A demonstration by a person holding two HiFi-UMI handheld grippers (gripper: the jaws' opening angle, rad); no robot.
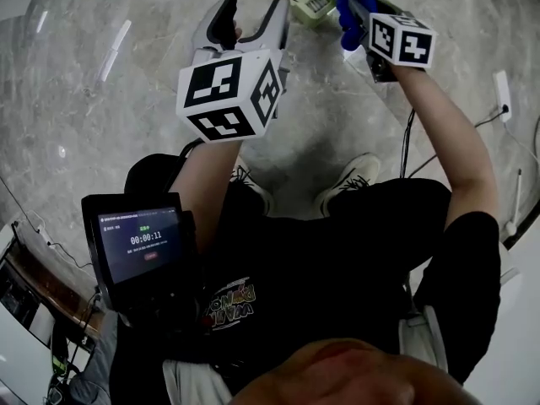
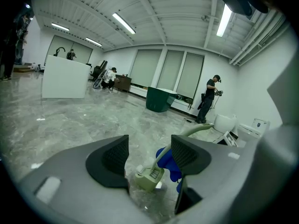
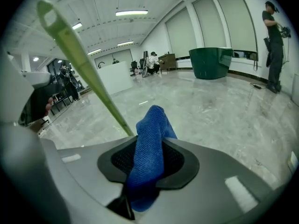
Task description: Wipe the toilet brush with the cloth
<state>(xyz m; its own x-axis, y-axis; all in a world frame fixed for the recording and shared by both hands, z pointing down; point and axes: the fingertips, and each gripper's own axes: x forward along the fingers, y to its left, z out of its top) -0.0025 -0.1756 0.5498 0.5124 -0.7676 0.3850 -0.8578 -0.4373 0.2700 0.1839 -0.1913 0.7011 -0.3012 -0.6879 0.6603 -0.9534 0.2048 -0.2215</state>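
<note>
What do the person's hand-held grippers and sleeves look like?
The left hand-held gripper and right hand-held gripper have light grey shells, black textured pads and, on each, a white cube with black square markers. The person wears a black short-sleeved T-shirt.

A large open lab hall: marble floor, ceiling strip lights, white counter, scattered workers.

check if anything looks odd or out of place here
Nothing looks spilled or broken. One oddity: the left gripper is open and empty, so it isn't steadying the toilet brush ahead of it, while the right gripper pinches the blue cloth beside the brush's handle.
</note>
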